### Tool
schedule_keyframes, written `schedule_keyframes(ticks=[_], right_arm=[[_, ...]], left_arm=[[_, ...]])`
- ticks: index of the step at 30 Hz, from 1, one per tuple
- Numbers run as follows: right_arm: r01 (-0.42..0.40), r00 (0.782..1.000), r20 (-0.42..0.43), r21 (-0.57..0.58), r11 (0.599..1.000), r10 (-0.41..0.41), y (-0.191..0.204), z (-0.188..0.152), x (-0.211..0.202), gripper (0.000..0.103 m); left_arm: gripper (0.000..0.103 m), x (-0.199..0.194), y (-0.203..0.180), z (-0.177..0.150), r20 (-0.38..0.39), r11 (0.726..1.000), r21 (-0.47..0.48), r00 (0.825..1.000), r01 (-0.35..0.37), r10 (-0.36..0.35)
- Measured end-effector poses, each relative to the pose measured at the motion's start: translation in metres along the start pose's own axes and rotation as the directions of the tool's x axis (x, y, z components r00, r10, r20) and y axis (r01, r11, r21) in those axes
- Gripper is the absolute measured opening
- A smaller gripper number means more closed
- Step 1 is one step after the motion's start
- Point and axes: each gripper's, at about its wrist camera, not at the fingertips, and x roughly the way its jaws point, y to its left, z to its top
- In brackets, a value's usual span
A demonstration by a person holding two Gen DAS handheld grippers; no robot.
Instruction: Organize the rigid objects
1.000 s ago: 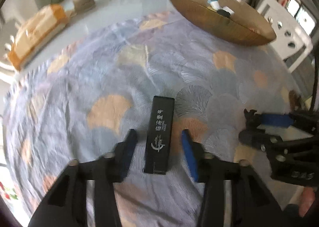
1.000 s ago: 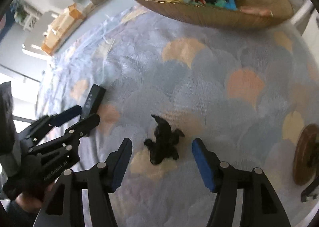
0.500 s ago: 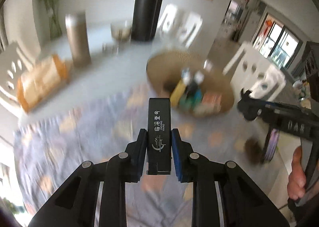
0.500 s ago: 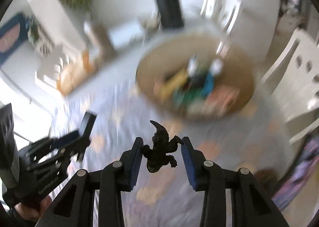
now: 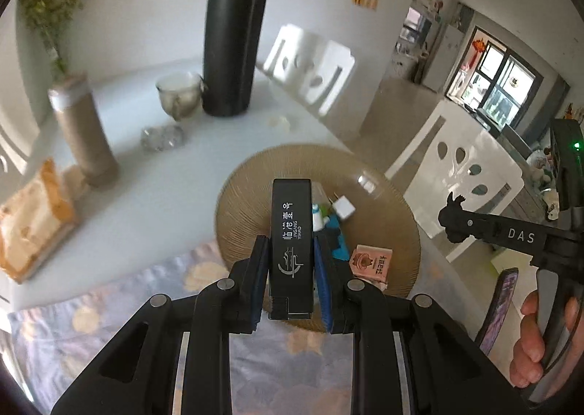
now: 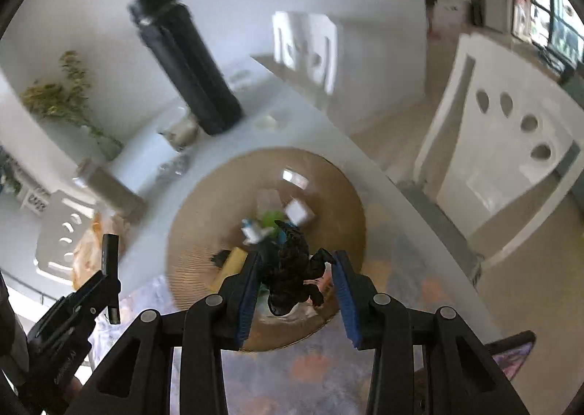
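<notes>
My left gripper (image 5: 288, 250) is shut on a black rectangular box (image 5: 292, 229) with white lettering and holds it in the air over the near side of the tan woven bowl (image 5: 252, 181). My right gripper (image 6: 294, 261) is shut on a black dinosaur figure (image 6: 292, 265) and holds it above the same bowl (image 6: 204, 203). The bowl holds several small items, among them a white cube (image 5: 344, 207) and an orange packet (image 5: 370, 261). The right gripper with the figure (image 5: 452, 219) also shows at the right of the left wrist view. The left gripper with the box (image 6: 109, 258) shows at the left of the right wrist view.
A tall black flask (image 5: 231, 35), a tan cylinder (image 5: 82, 134), a small metal cup (image 5: 179, 95) and a bread bag (image 5: 33, 221) stand on the white table. A patterned cloth (image 5: 120, 309) covers the near part. White chairs (image 5: 460, 177) stand at the right.
Both grippers closed on their objects, lifted them off the cloth and carried them up and forward over the bowl.
</notes>
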Motion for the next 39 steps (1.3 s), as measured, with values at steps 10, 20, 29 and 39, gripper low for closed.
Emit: schedule_keyframes(ticks=[10, 20, 29, 39], right_arm=[[0.058, 0.998, -0.006, 0.024, 0.998, -0.058, -0.012, 0.020, 0.027, 0.059], [0.002, 0.999, -0.034, -0.043, 0.999, -0.004, 0.012, -0.033, -0.006, 0.060], [-0.090, 0.989, -0.136, -0.216, 0.972, 0.062, 0.082, -0.125, -0.029, 0.061], [-0.106, 0.984, -0.171, -0.364, 0.925, 0.045, 0.121, -0.201, -0.043, 0.061]], left_arm=[[0.049, 0.016, -0.004, 0.017, -0.030, 1.000, 0.014, 0.999, 0.023, -0.023], [0.049, -0.059, 0.026, -0.031, 0.008, 0.996, -0.044, 0.997, -0.081, 0.081], [0.049, -0.132, 0.044, -0.108, -0.021, 0.971, -0.130, 0.980, -0.200, 0.198], [0.049, -0.147, 0.048, -0.177, -0.097, 0.942, -0.212, 0.965, -0.261, 0.245]])
